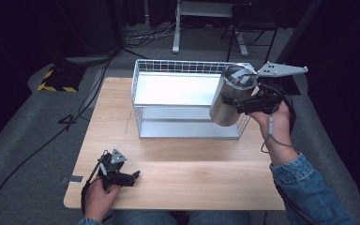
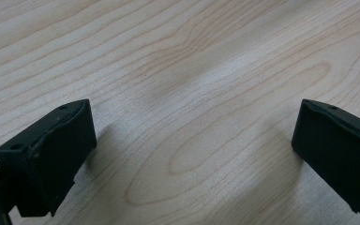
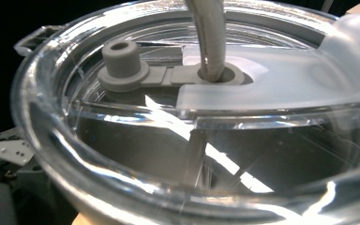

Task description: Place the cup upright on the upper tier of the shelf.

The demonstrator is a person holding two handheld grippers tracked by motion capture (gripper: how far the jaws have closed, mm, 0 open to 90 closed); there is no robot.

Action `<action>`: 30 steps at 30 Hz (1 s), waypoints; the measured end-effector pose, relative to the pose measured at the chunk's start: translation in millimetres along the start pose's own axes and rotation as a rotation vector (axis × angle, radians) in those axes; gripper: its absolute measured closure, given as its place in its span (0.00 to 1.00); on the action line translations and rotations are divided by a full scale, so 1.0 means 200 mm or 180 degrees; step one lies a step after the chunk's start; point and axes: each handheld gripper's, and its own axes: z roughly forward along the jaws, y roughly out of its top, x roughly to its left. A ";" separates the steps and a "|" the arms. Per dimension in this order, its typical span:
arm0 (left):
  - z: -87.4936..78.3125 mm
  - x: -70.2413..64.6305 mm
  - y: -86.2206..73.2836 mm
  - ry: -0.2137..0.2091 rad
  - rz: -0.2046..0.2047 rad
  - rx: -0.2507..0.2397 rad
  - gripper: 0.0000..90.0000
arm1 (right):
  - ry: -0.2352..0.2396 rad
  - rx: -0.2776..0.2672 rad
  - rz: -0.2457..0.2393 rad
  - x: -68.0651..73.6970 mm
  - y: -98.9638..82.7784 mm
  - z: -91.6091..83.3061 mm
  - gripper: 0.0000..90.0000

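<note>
The worktop (image 1: 178, 173) is a pale wood board, and the largest thing on it is a white wire basket (image 1: 143, 89) standing at its far middle, a 2-tier frame with a white shelf inside. The step in hand looks like carrying a stainless steel tumbler (image 1: 225, 105) to that basket: the tumbler is in the air, tilted, at the basket's right end and level with its top rim, its clear lid (image 3: 122, 140) with a grey stopper (image 3: 122, 58) and a straw (image 3: 211, 37) close before the right claw's camera.

The right claw (image 1: 236, 101) is clamped on the tumbler near its upper part, the person's hand (image 1: 276, 122) behind it. The next move, as I judge it, calls for righting the tumbler and clearing the basket's right wire wall before lowering it inside; that wall and the rim stand in the way, and the tilt could catch the straw.

The left claw (image 1: 132, 177) rests low over the near left of the worktop, jaws apart with bare wood between them, well clear of the basket.
</note>
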 end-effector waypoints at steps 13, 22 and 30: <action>0.00 0.00 0.00 0.0000 0.0001 0.0000 0.01 | -0.0113 0.0004 -0.0050 -0.06 0.16 0.15 0.04; 0.00 0.00 0.00 0.0006 -0.0015 0.0007 0.01 | -0.0163 -0.0011 0.0024 -0.12 0.22 0.27 0.04; 0.00 0.00 0.00 0.0014 -0.0004 0.0005 0.01 | -0.0210 0.0038 0.0105 -0.16 0.25 0.38 0.04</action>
